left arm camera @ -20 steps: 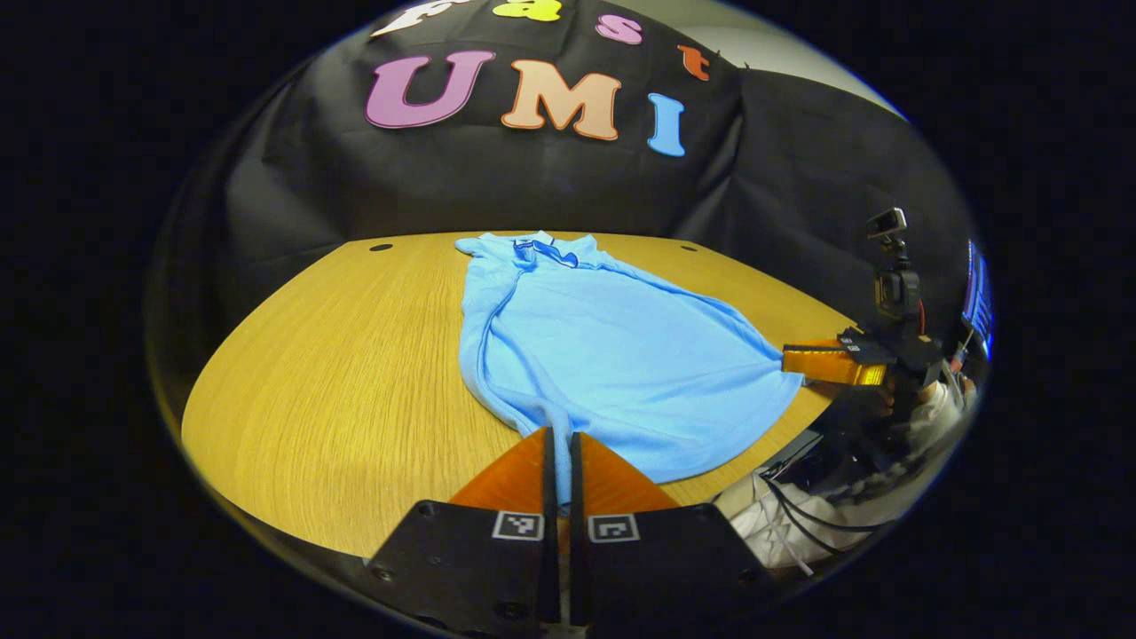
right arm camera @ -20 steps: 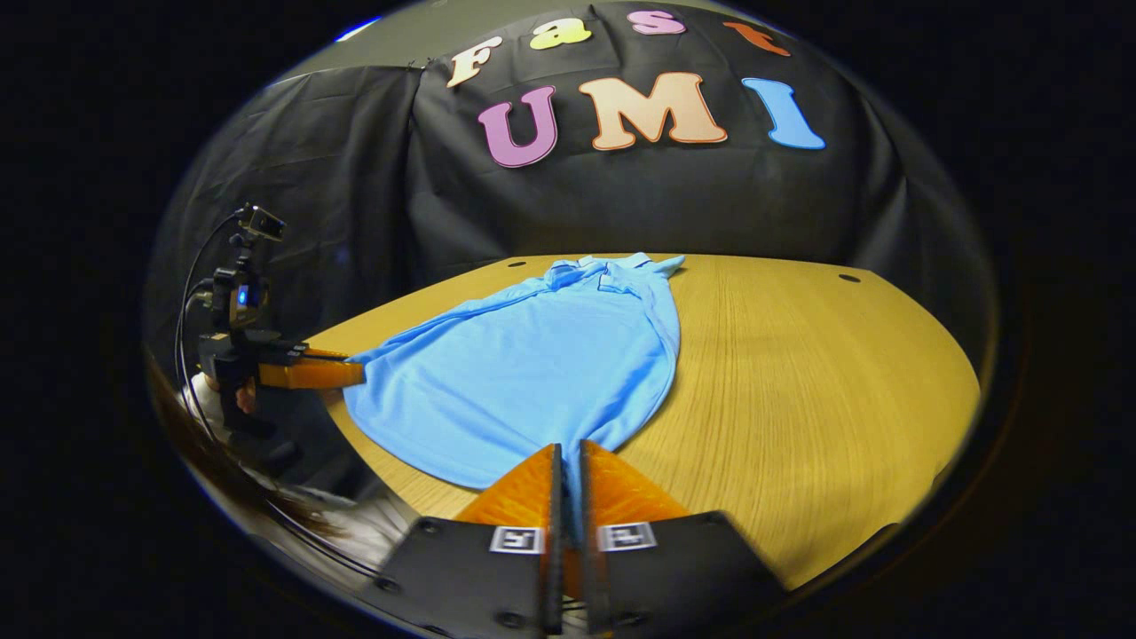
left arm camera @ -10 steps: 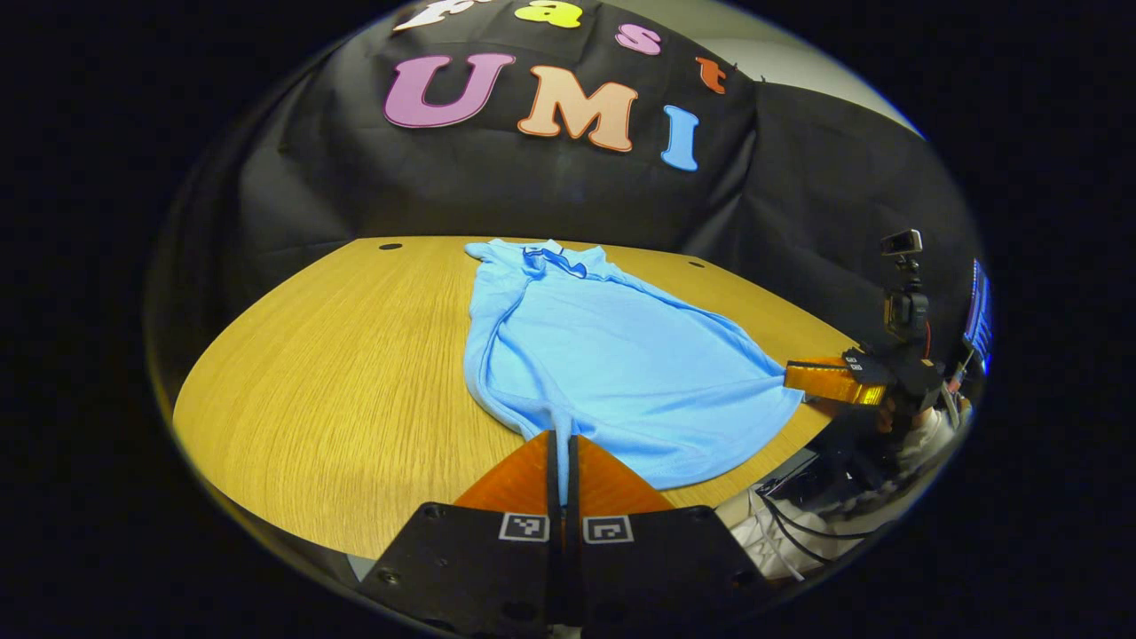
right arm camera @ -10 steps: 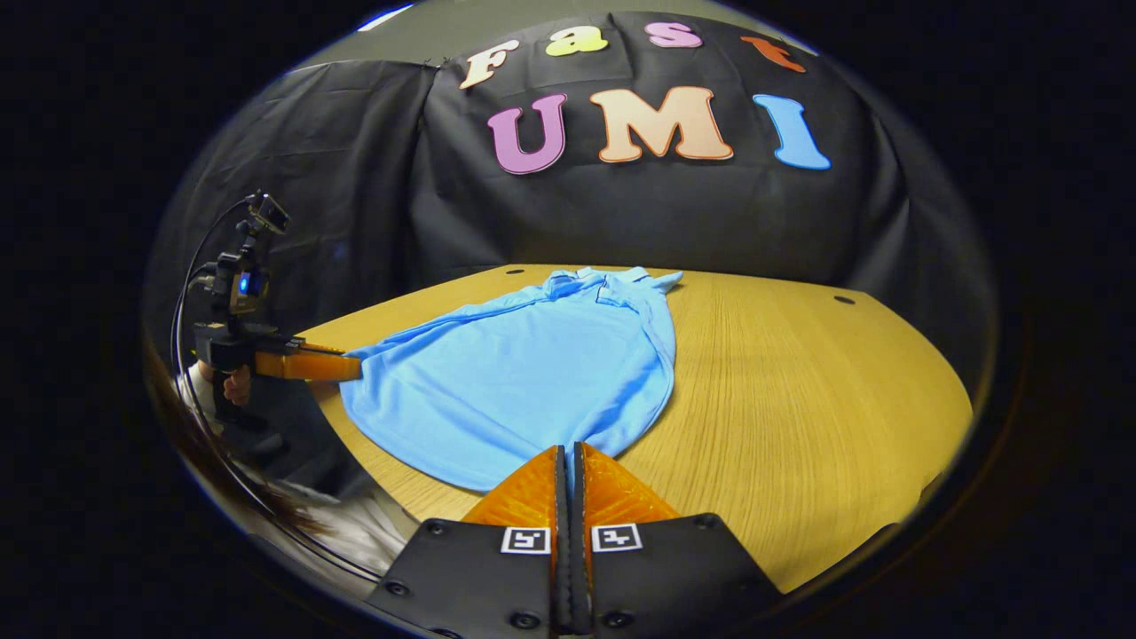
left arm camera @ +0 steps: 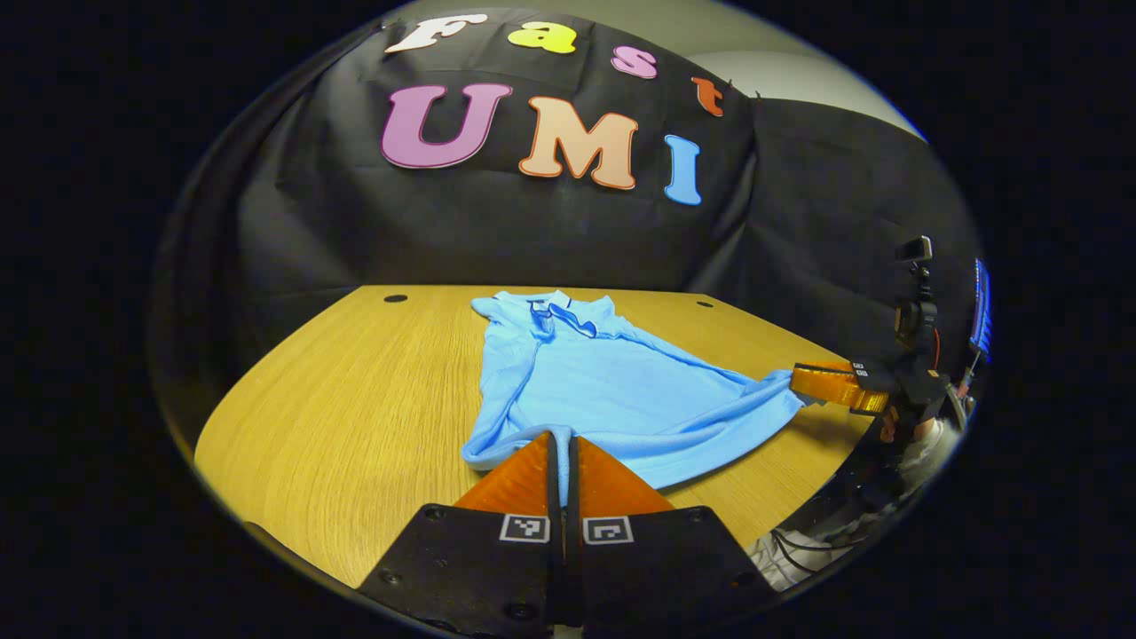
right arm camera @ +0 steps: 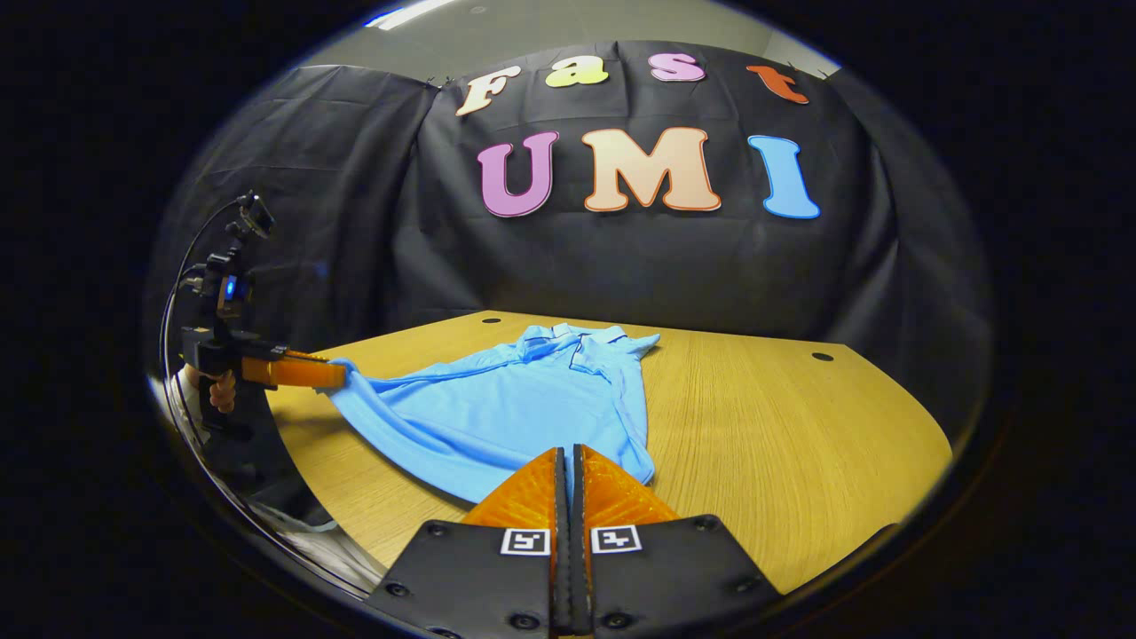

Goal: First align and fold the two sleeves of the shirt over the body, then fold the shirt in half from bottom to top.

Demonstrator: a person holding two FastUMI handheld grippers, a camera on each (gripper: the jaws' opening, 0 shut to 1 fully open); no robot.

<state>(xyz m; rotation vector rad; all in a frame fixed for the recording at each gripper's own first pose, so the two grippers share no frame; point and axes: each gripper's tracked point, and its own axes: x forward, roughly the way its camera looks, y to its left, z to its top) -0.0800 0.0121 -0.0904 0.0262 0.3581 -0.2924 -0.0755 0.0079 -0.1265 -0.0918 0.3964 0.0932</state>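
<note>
A light blue polo shirt (left arm camera: pixel 612 390) lies lengthwise on the wooden table (left arm camera: pixel 355 390), its collar (left arm camera: pixel 559 315) at the far end. My left gripper (left arm camera: pixel 561 437) is shut on the near left hem corner. At the far right, the right gripper (left arm camera: pixel 796 377) pinches the other hem corner. In the right gripper view, my right gripper (right arm camera: pixel 569 453) is shut on the shirt (right arm camera: pixel 515 408) at its near hem. The left gripper (right arm camera: pixel 342 374) holds the opposite corner at the left. The hem hangs raised between both grippers, casting a shadow on the table (right arm camera: pixel 781 417).
A hand (right arm camera: pixel 220 390) holds the left gripper at the table's near edge. Cables and pale clothing (left arm camera: pixel 785 555) show below that edge. A lit screen (left arm camera: pixel 979 306) stands at the far right. Small holes (left arm camera: pixel 396 298) mark the table's far corners.
Both grippers have risen and carried the shirt's bottom hem up off the table and a little toward the collar. The near part of the shirt now slopes upward.
</note>
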